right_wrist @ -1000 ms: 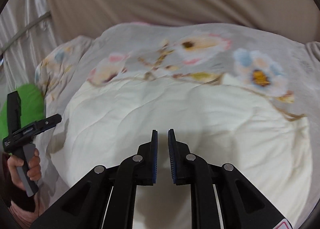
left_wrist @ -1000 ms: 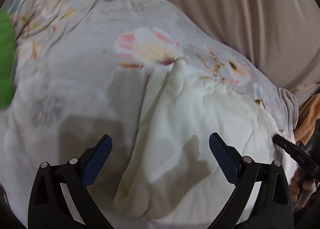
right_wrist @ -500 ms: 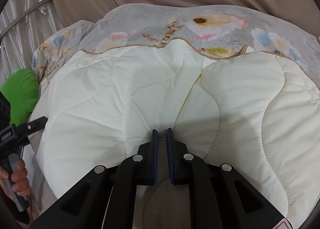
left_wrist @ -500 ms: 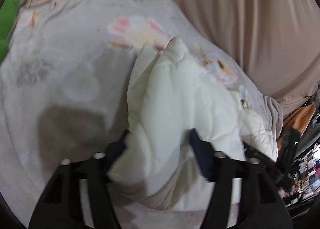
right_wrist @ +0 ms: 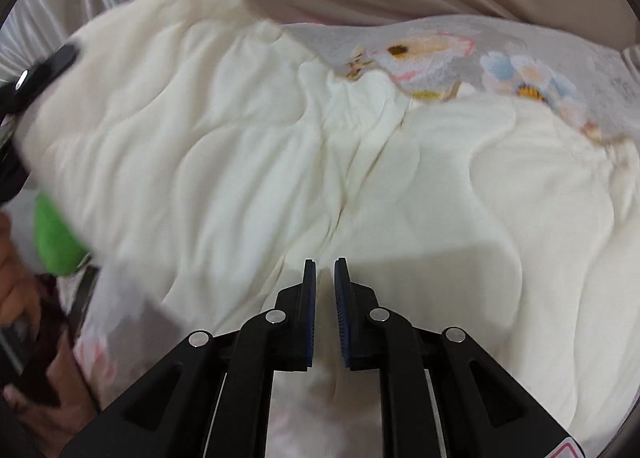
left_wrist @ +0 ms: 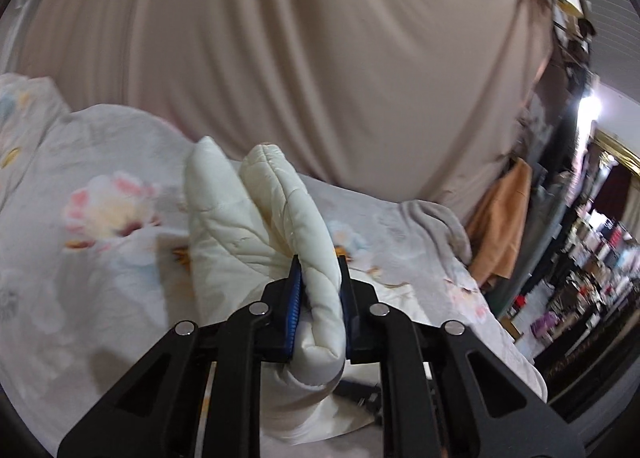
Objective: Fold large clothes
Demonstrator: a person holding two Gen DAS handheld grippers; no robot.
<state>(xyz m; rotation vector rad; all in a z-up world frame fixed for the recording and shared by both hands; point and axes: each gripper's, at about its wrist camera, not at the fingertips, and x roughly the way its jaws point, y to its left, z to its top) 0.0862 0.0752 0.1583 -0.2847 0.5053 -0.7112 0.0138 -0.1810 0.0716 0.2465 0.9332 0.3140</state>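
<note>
The left gripper (left_wrist: 318,290) has just been closing and now pinches a thick fold of the cream quilt (left_wrist: 256,226) between its blue pads (left_wrist: 295,298), the padded edge bulging out past the fingers toward twelve o'clock and hanging in a roll below them. The quilt lies on a grey bedspread (left_wrist: 100,258) printed with pink and yellow flowers, which spreads from nine o'clock round to four o'clock in the left view. A beige curtain (left_wrist: 320,58) fills the whole upper half behind it. At three o'clock an orange cloth (left_wrist: 500,226) hangs beside the bed, and beyond it, toward four o'clock, stand shelves (left_wrist: 592,270) crowded with small goods too blurred to read. In the right view the right gripper (right_wrist: 325,270) is nearly closed, its pads a narrow slit apart, and I think pale quilt fabric runs up between them at six o'clock, though blur leaves that unsure. The quilt fills most of that view from nine to four o'clock. A green cushion (right_wrist: 56,234) peeks out at nine o'clock, and a hand (right_wrist: 40,378) grips a dark handle at eight o'clock. A red-edged label (right_wrist: 564,452) sits at five o'clock, its writing unreadable.
</note>
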